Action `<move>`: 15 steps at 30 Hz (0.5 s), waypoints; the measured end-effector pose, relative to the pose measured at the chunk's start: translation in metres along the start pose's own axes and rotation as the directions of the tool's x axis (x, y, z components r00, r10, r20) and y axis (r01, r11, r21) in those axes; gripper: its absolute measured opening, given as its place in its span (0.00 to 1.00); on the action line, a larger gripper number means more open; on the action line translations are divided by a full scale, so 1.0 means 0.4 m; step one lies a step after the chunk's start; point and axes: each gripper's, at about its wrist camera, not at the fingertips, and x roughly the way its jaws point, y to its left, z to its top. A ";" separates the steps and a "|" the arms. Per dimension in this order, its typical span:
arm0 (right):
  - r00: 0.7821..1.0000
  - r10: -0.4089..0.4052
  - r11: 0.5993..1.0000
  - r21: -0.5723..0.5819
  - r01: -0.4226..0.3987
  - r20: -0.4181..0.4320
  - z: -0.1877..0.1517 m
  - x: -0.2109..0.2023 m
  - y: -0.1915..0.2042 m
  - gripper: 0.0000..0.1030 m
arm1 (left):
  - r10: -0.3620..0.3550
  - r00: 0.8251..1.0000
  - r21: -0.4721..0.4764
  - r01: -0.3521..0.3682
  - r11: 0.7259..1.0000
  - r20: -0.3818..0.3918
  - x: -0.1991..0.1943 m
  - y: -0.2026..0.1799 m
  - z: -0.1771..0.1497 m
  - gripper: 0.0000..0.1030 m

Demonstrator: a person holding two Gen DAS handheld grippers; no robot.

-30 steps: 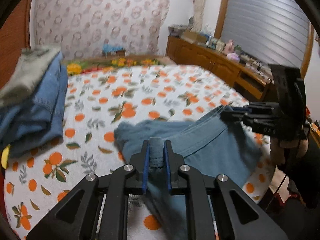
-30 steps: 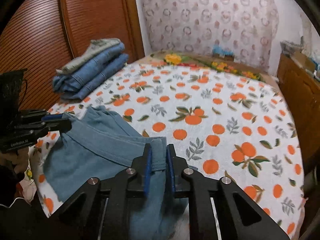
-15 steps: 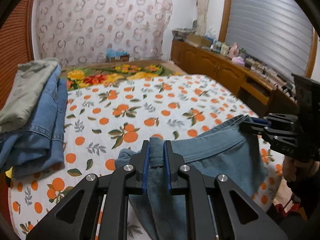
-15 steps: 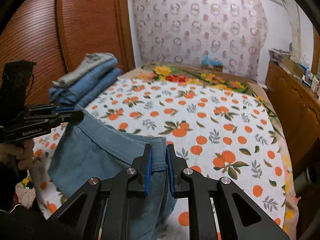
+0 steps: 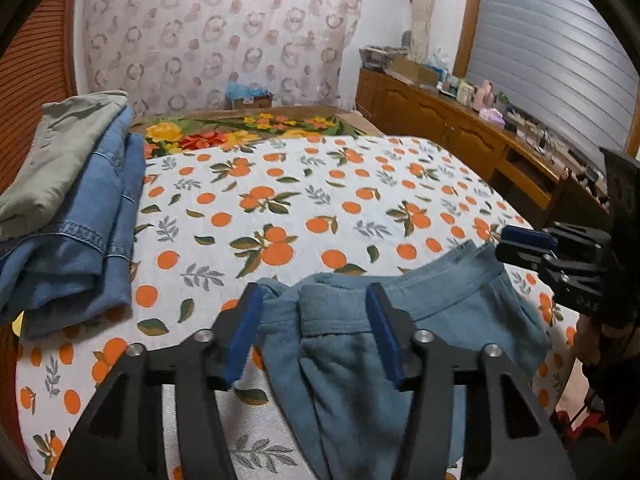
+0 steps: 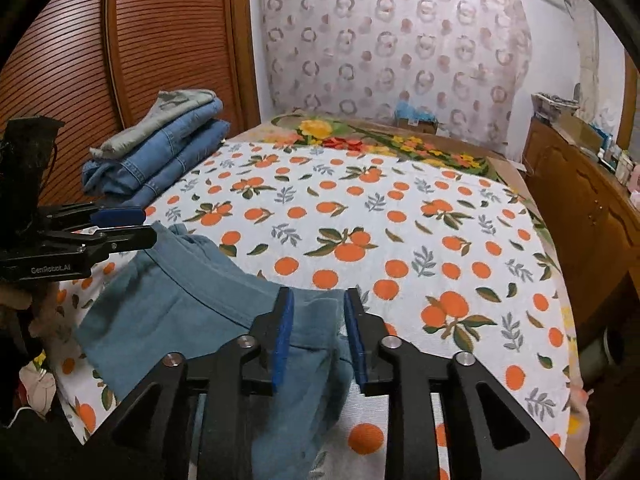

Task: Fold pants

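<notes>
Blue-grey pants (image 5: 420,320) lie at the near edge of the bed, waistband toward the middle of the bed, the rest hanging over the edge toward me. They also show in the right wrist view (image 6: 176,304). My left gripper (image 5: 314,304) is open, its blue pads either side of one waistband corner. My right gripper (image 6: 318,312) is open, astride the other waistband corner. Each gripper shows in the other's view, the right gripper (image 5: 520,244) at the right and the left gripper (image 6: 132,226) at the left.
The bed has a white sheet with an orange print (image 5: 280,200). A stack of folded jeans and a grey garment (image 5: 68,208) sits at the bed's left side, by a wooden wardrobe (image 6: 120,60). A wooden cabinet with clutter (image 5: 460,128) runs along the right.
Both grippers were shut on the waistband and held it up. Now both have opened and the pants lie on the bed edge.
</notes>
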 end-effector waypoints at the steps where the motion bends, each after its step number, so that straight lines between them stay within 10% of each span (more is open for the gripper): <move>1: 1.000 0.004 1.000 0.001 -0.004 0.003 -0.001 -0.007 0.000 0.31 | 0.002 1.000 -0.004 -0.002 1.000 -0.001 0.000 0.004 0.000 0.65; 15: 0.999 0.022 0.997 0.074 -0.019 -0.049 -0.071 -0.040 -0.033 0.50 | 0.039 0.995 -0.025 -0.041 0.999 -0.088 0.048 0.038 -0.049 0.71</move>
